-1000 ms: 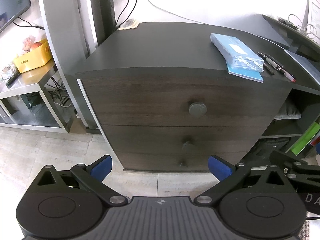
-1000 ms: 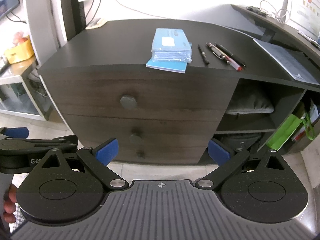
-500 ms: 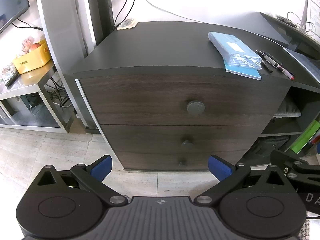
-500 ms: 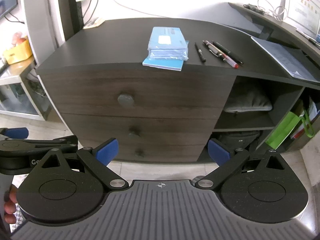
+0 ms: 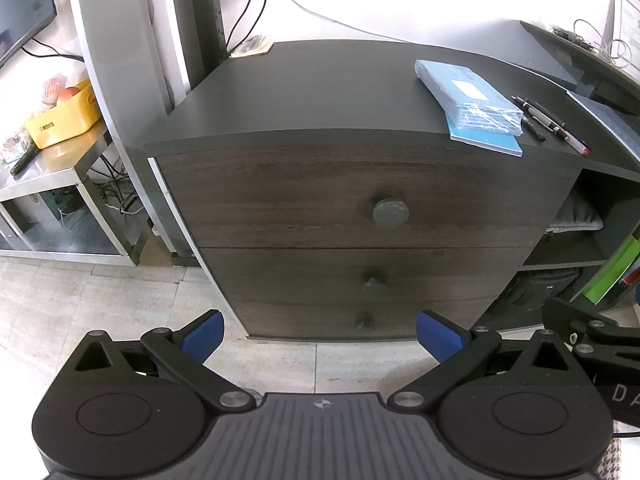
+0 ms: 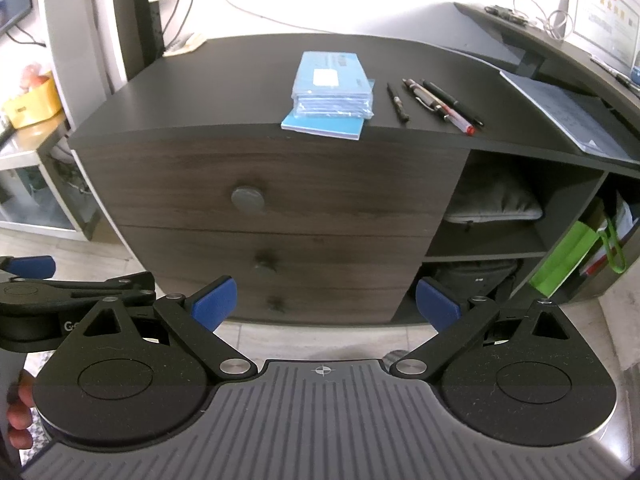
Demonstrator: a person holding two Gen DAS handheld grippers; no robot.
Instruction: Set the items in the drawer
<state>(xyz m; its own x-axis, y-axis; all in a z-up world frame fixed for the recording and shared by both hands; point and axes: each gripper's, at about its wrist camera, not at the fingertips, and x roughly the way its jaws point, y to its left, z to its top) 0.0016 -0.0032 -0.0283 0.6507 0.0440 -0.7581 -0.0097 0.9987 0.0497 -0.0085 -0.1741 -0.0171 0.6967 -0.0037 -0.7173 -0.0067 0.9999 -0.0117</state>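
A dark wooden chest with three shut drawers stands ahead; its top drawer has a round grey knob (image 5: 390, 211) (image 6: 247, 199). On the chest top lies a blue pack of booklets (image 5: 468, 105) (image 6: 332, 91) on a blue sheet, with several pens (image 5: 550, 120) (image 6: 436, 105) to its right. My left gripper (image 5: 320, 334) is open and empty, low in front of the chest. My right gripper (image 6: 326, 304) is open and empty, also low and in front, apart from everything.
Open shelves (image 6: 492, 216) right of the drawers hold a grey pouch, a black bag and a green bag (image 6: 568, 258). A metal side table with a yellow box (image 5: 66, 120) stands left. Papers (image 6: 568, 114) lie on the desk at right. Tiled floor lies below.
Both grippers have drifted slightly left and back from the chest; the chest sits a little further right and lower in view. Jaws stay open.
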